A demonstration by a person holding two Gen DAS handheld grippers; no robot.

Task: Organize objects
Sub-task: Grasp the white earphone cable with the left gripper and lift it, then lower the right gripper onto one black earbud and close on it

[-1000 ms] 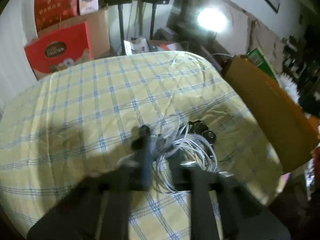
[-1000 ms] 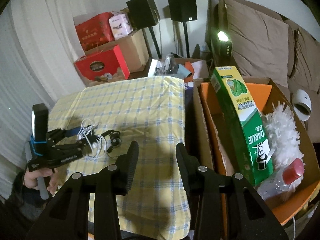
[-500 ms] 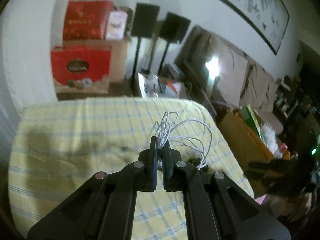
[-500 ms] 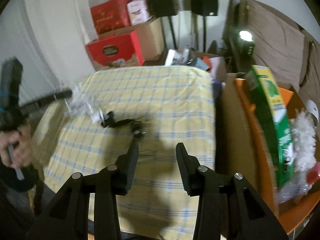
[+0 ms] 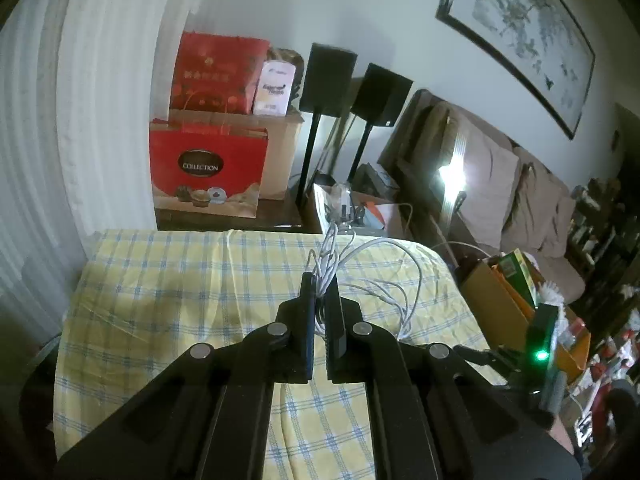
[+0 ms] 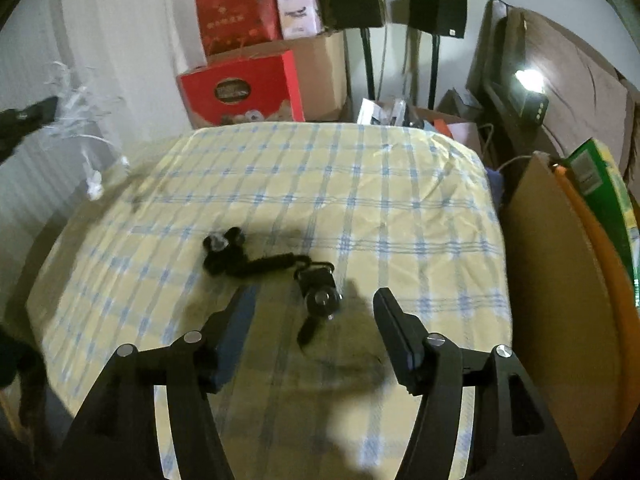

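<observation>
My left gripper [image 5: 320, 284] is shut on a bundle of white cables [image 5: 360, 276], lifted above the yellow checked table [image 5: 160, 300]; the loops hang off to the right. In the right wrist view the same white cables [image 6: 86, 120] dangle at the far left, off the table's edge. A black strap with small black mounts [image 6: 272, 266] lies in the middle of the table [image 6: 400, 200]. My right gripper [image 6: 314, 300] hovers low over it, jaws opening, the nearest black mount between the fingers but untouched.
A cardboard box [image 6: 560, 280] holding a green carton [image 6: 600, 200] stands at the table's right side. Red gift boxes [image 6: 240, 88] and two black speakers [image 6: 436, 0] on stands are behind the table. A sofa [image 5: 500, 200] lies at the right.
The left gripper has lifted the white cables off the table and carried them leftward. The right gripper came down over the black strap and its jaws widened.
</observation>
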